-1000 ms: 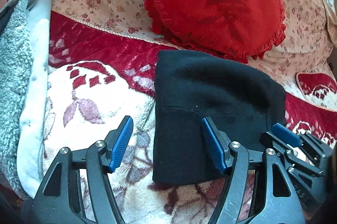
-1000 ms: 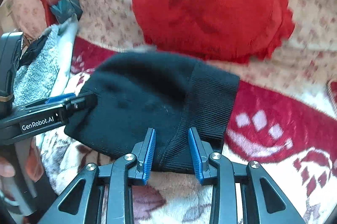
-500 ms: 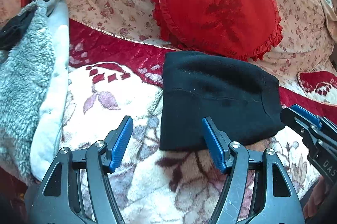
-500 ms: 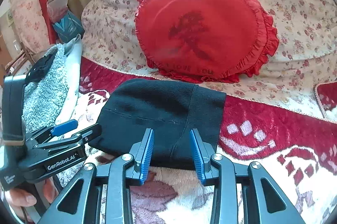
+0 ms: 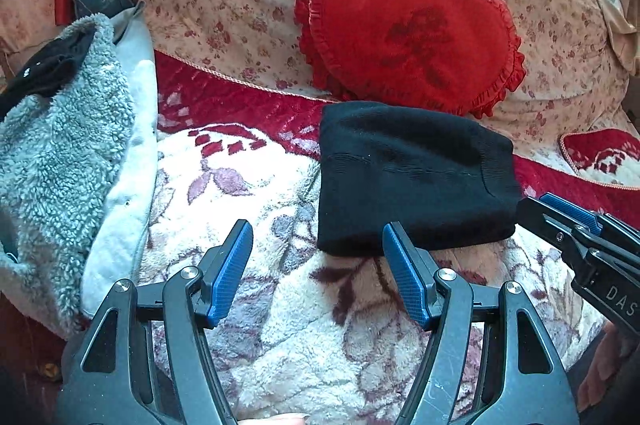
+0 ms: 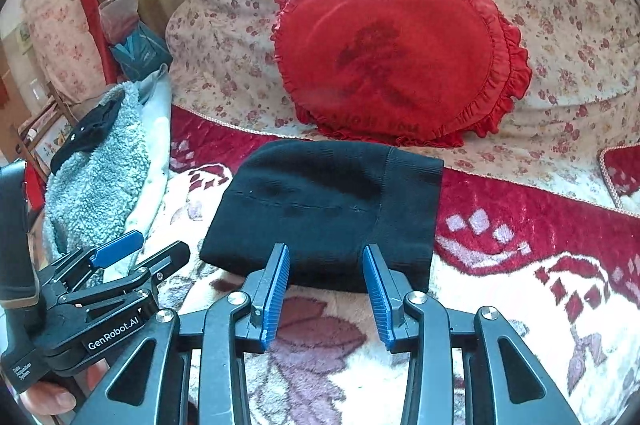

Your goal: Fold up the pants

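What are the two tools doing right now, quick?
Left tool: open, holding nothing, short of the folded black pants.
Right tool: open, holding nothing, at the pants' near edge.

From my left wrist camera, the right gripper [image 5: 560,215] runs off the right edge, so I cannot see how its jaws stand there; lettering on its body is cut to "DAS"; the heart pillow's [image 6: 392,61] dark motif is too faded for me to read; folded pants [image 6: 324,209] hide the blanket [image 6: 520,305] beneath; the grey fleece [image 5: 60,153] is cropped at left.
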A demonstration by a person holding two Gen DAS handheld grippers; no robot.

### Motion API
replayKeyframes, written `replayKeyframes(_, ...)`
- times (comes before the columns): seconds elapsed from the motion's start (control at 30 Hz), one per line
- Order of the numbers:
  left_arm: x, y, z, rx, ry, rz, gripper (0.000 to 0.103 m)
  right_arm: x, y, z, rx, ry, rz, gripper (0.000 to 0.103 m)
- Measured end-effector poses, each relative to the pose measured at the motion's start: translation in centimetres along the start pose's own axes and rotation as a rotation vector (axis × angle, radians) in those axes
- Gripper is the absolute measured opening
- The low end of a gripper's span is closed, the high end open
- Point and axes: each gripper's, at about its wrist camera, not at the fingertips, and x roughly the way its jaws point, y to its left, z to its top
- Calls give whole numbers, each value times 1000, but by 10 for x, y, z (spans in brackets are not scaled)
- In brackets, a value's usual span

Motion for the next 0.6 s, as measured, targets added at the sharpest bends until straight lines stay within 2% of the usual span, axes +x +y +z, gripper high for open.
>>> replayKeyframes(0.6,-13,-3,-8,18,-13,3,68,-11,5,-6,5,-1,7,38)
